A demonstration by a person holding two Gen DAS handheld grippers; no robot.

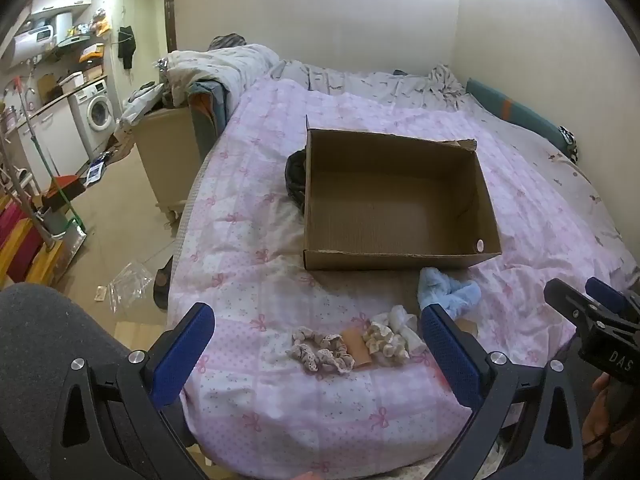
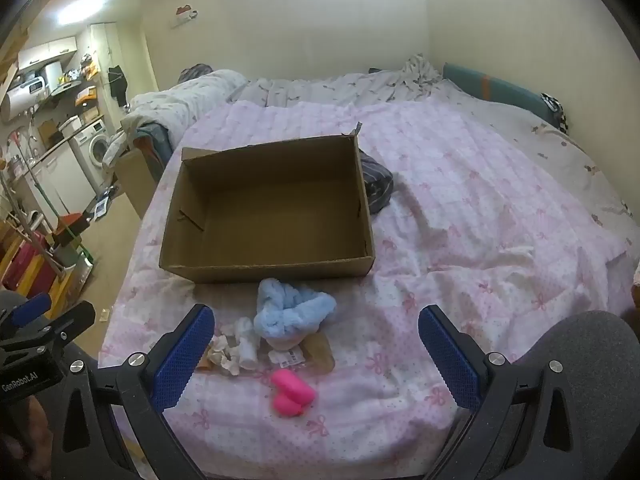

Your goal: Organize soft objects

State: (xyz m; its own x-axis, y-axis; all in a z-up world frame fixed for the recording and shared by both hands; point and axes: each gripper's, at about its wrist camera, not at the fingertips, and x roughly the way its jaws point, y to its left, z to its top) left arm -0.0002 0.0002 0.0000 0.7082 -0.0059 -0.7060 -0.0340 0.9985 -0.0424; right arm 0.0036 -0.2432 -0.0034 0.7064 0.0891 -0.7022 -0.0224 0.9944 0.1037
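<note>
Both the left tongs (image 1: 316, 342) and the right tongs (image 2: 316, 342) gape wide and empty above the bed (image 2: 480, 220), near the scrunchies (image 1: 322, 350), blue headband (image 2: 294, 314) and cardboard box (image 2: 268, 208).

A: Support surface? 
B: Bed with pink bow-print quilt (image 1: 280, 208).

A: Items directly on it? 
B: 1 open cardboard box (image 2: 264, 268); dark garment (image 2: 376, 184) touching its side. Near edge: blue fluffy item (image 2: 296, 312), 2 frilly scrunchies (image 1: 324, 348), white socks (image 1: 404, 320), pink item (image 2: 292, 392).
</note>
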